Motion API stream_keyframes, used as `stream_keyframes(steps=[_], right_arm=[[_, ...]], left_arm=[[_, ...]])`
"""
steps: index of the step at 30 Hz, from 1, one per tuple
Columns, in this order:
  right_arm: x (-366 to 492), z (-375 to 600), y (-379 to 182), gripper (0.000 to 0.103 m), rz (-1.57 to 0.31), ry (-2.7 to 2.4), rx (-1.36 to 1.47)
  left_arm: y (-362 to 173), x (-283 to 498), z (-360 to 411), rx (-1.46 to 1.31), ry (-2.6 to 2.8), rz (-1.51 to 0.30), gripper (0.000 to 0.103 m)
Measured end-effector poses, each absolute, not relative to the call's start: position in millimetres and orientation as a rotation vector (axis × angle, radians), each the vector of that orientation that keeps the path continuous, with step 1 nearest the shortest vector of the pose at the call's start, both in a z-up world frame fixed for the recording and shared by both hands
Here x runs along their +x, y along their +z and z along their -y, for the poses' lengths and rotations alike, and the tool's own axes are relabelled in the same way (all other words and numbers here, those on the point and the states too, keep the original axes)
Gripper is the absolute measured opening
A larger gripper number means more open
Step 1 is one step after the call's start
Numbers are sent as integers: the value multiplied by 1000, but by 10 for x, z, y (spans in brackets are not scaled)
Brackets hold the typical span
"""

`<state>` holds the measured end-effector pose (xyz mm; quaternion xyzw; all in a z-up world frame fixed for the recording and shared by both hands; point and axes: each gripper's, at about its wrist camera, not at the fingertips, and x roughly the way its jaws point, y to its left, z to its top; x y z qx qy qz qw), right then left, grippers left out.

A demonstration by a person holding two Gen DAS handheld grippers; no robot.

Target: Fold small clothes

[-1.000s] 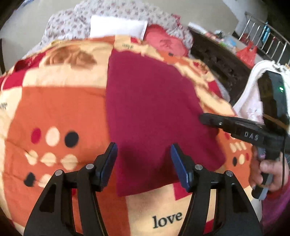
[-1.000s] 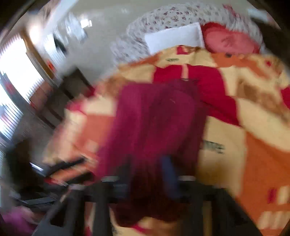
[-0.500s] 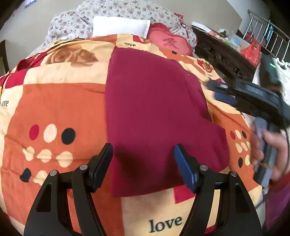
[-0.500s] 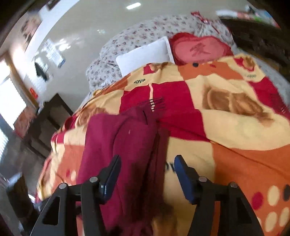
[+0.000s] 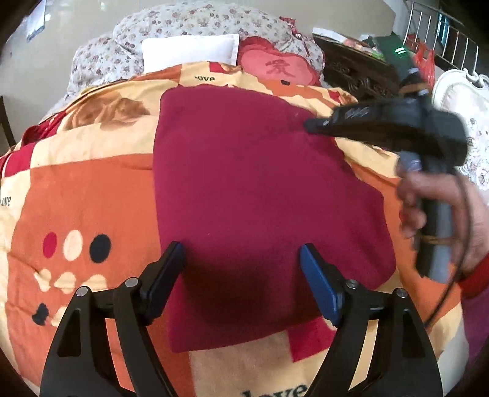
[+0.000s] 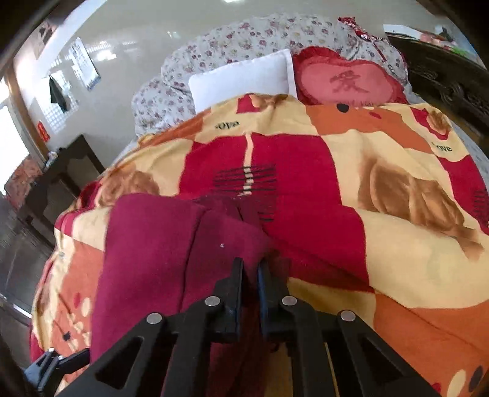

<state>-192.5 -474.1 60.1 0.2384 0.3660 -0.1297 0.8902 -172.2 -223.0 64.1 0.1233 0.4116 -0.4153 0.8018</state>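
Observation:
A dark red garment (image 5: 244, 183) lies spread on a patterned orange, red and cream blanket (image 5: 76, 189). My left gripper (image 5: 243, 259) is open and empty, hovering over the garment's near edge. My right gripper (image 6: 250, 268) is shut on the garment's right edge (image 6: 226, 241). In the left wrist view the right gripper (image 5: 314, 125) reaches in from the right at the garment's far right side. In the right wrist view the garment (image 6: 152, 250) shows a fold line along it.
A white pillow (image 5: 189, 50), a red heart cushion (image 5: 275, 68) and a floral quilt (image 5: 214, 18) lie at the bed's far end. Dark carved wooden furniture (image 5: 357, 73) stands to the right. A dark side table (image 6: 61, 171) stands left of the bed.
My right gripper moved toward the far end along the garment's right side and closed on its edge. My left gripper stayed open and shifted slightly.

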Motion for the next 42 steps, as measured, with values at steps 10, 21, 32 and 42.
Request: stream_keyframes(steps=[10, 21, 32, 42], right_arm=[[-2499, 4047, 792, 41, -771, -105, 412], [-2771, 4492, 286, 71, -683, -171, 696], [-2376, 4511, -13, 63, -694, 2, 823], [-2558, 3728, 625, 40, -714, 134, 684]], left_arm=[[668, -1585, 2139, 173, -883, -947, 78], [760, -1186, 1867, -56, -949, -996, 79], [246, -786, 2181, -198, -1015, -1196, 86], [990, -1204, 1569, -75, -1002, -1098, 63]])
